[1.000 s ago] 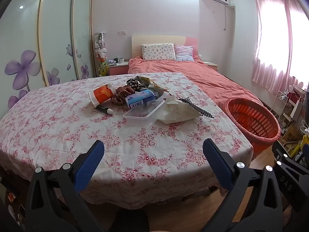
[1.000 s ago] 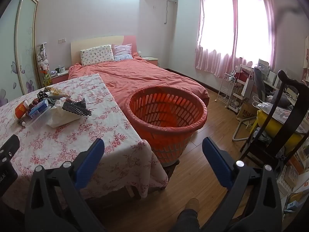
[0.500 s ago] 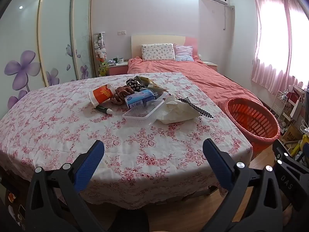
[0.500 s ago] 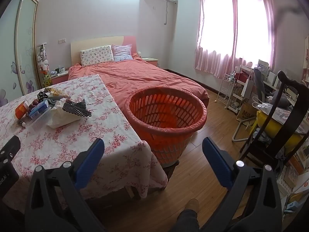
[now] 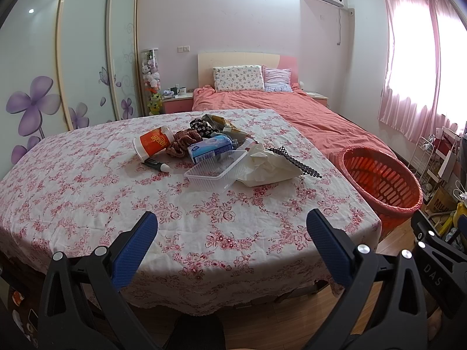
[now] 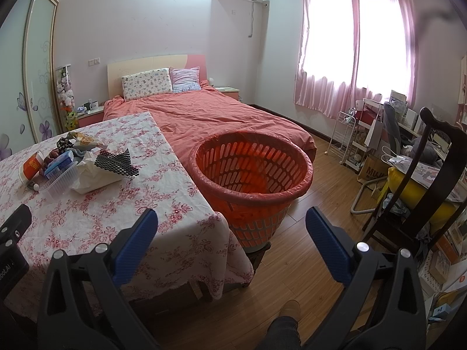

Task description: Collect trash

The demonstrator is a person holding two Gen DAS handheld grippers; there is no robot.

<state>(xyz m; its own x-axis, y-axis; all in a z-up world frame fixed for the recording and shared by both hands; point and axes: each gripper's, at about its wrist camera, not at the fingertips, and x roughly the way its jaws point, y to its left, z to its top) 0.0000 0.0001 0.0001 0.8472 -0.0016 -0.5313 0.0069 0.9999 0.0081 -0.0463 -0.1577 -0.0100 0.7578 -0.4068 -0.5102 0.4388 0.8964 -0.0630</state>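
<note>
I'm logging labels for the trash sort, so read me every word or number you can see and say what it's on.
"DAS": on the right hand-held gripper, seen from the left wrist.
"MUJ": cut-off print on the brown paper bag.
Orange cup: white print, unreadable.
Blue carton: print too blurred.

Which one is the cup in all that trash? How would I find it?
Look at the table with the flowery cloth and find the trash pile in its middle. The cup lies tipped on its side at the pile's left end. It is the only orange thing there, with a white rim.
</note>
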